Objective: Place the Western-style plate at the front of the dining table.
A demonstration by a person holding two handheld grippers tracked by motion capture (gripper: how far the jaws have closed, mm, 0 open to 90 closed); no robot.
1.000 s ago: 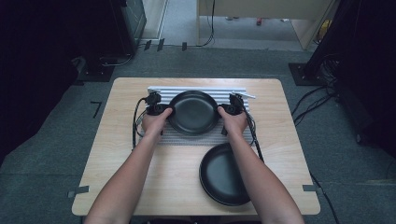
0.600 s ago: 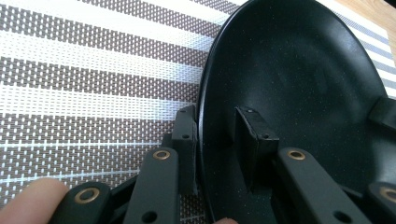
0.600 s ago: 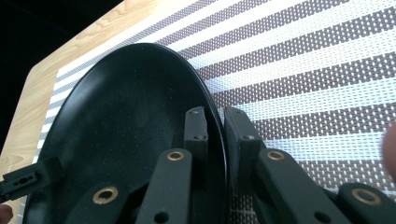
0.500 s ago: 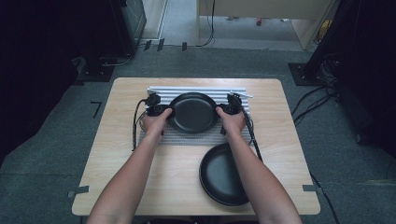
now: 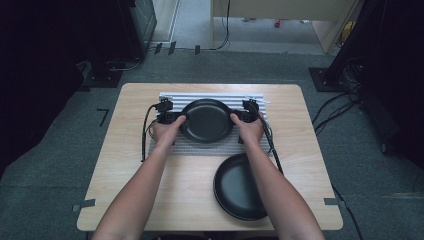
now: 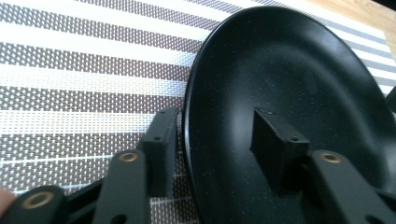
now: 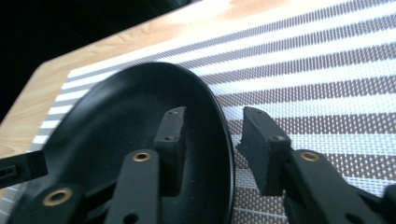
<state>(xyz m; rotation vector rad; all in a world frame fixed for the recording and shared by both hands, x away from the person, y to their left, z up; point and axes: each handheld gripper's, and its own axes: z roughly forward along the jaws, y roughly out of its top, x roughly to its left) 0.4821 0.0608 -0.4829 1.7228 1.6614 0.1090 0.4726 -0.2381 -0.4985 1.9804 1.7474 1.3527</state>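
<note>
On the woven striped mat (image 5: 210,147), a round matte-black plate (image 5: 206,120) lies between the left gripper (image 6: 212,140) and right gripper (image 7: 215,140); both have just been opening, jaws loosely straddling its rim, pads off it.

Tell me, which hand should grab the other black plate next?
Right, probably. The second plate lies partly under the right forearm, far from the left gripper. The fingers of the left gripper and right gripper have just been opening, with the rim of the first plate between them, on the striped mat.
</note>
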